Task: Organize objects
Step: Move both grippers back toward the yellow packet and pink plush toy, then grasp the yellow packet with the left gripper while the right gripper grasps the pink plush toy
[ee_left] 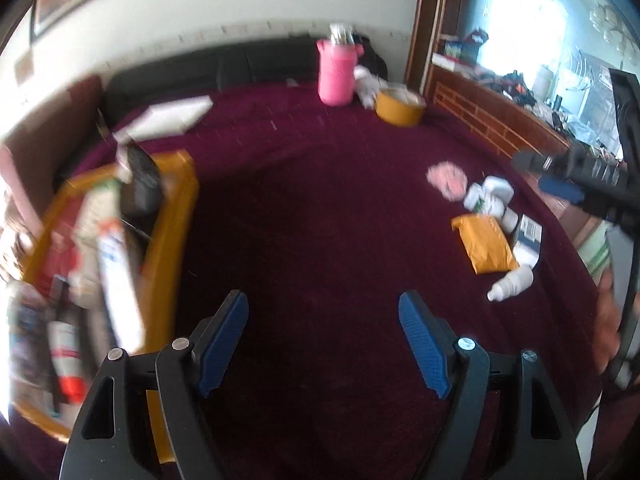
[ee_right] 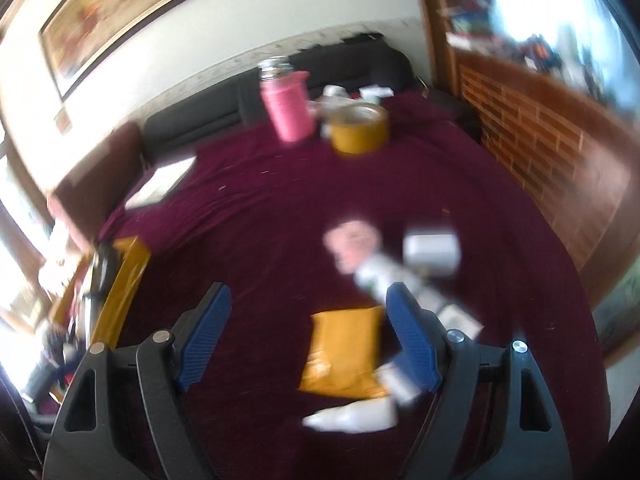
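Note:
My left gripper is open and empty above bare maroon cloth. To its left stands a yellow tray packed with several tubes, boxes and a dark item. A loose pile lies at the right: a yellow pouch, a white bottle on its side, a pink packet and small white containers. My right gripper is open and hovers over that pile. The yellow pouch shows between its fingers, untouched, and the white bottle lies nearer the camera. The picture is blurred by motion.
At the back stand a pink flask and a yellow tape roll. A flat white box lies back left. A black sofa back runs along the wall. A wooden cabinet borders the right side.

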{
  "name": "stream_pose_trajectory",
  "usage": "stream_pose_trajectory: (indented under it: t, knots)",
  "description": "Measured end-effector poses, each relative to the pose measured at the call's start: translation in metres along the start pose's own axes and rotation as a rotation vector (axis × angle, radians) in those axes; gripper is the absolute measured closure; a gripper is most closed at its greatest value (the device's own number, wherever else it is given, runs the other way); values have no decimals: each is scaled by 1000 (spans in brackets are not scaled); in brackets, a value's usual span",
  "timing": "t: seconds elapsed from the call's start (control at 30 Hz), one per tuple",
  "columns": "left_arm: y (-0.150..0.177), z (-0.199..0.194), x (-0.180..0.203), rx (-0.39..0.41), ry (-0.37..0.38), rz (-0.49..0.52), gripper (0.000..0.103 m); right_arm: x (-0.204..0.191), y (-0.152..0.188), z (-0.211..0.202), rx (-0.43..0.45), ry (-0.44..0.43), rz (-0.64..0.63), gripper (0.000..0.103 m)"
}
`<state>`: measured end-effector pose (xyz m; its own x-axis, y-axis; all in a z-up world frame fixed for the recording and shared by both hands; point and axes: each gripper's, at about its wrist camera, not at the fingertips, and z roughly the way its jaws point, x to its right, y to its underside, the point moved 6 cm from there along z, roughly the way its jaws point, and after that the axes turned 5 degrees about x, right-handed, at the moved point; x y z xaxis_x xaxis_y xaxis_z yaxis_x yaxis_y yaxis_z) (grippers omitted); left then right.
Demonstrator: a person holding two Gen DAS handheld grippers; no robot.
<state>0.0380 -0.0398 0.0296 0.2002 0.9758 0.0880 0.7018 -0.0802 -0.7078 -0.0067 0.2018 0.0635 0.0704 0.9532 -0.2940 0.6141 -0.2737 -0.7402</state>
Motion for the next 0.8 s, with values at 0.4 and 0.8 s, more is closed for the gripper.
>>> stream_pose_trajectory:
  t: [0.4,0.8]
  knots:
    - [28,50,-5,-86,36,-38,22,25,-46,102,-196,35,3,23]
    - [30,58,11,-138,11,60,2,10,-18,151,-380,110,-147,73]
